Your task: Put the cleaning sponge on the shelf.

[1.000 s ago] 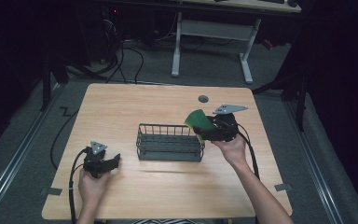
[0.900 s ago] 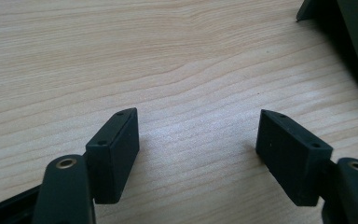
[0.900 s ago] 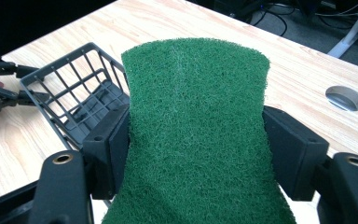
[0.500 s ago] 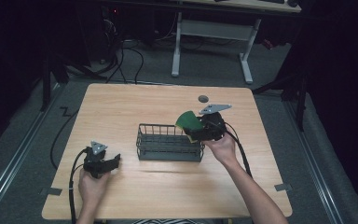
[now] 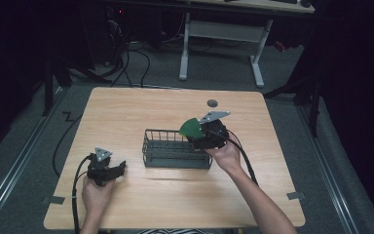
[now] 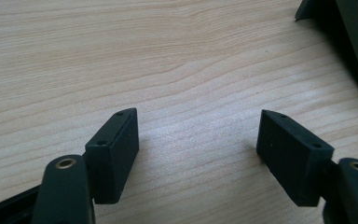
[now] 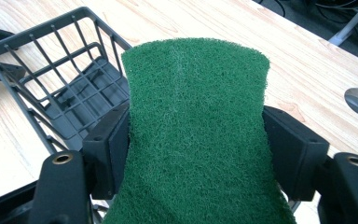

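Pale wooden table (image 5: 141, 107), dark room. Right gripper (image 5: 198, 132), clamping green scouring pad (image 7: 193, 130), moved leftward over dark wire basket (image 5: 175, 148); drop probably next. Left gripper (image 6: 198, 149) resting agape, empty.

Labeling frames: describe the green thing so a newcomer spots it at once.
On the wooden table, find the dark wire basket near its middle. At the basket's right end, the right tool pinches a green scouring pad, the sole green item.
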A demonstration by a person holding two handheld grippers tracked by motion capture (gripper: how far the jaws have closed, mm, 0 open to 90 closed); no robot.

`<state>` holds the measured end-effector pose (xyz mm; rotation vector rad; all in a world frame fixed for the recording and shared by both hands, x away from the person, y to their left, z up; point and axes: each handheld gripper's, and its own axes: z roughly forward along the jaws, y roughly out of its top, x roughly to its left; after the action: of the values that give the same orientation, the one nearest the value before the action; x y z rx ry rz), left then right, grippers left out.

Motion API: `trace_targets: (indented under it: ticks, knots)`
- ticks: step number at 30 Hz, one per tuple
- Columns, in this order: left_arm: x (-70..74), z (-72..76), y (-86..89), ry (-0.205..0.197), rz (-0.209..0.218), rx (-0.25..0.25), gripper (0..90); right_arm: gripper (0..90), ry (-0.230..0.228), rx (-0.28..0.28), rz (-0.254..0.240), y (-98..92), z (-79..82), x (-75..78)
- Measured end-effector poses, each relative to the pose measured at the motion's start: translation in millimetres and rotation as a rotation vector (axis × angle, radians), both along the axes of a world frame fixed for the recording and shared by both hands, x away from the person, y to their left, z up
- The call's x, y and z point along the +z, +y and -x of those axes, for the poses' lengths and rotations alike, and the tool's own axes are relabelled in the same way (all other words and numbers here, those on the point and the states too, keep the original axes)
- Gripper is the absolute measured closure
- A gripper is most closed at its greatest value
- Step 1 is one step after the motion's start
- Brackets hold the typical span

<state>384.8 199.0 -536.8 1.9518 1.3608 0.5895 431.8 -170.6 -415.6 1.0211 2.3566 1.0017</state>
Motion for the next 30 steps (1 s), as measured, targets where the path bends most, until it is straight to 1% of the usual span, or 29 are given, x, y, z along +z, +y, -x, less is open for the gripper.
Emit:
trace_targets:
  ticks: [4,16,18,22,26,30]
  knots:
    - [-0.1,0.0,0.0,-0.001,0.001,0.001,30.1,30.0,0.013,0.010,-0.014,0.7,-2.1,-3.5]
    - [0.0,-0.1,0.4,0.000,0.005,0.002,30.5,29.6,0.012,0.018,0.028,8.6,-1.8,-10.9]
    - [0.0,-0.3,0.6,0.001,0.007,0.004,30.6,29.4,0.009,0.020,0.041,9.5,-1.5,-11.9]
    - [-0.1,-0.4,0.0,-0.001,0.002,0.006,30.7,29.3,0.015,0.024,0.041,8.0,-1.4,-13.1]
    - [-0.1,-0.4,0.0,-0.001,0.001,0.006,30.6,29.4,0.029,0.029,0.060,8.4,-1.1,-17.3]
    - [-0.1,-0.4,-0.1,-0.001,0.000,0.006,30.6,29.5,0.032,0.029,0.044,6.6,-0.3,-19.8]
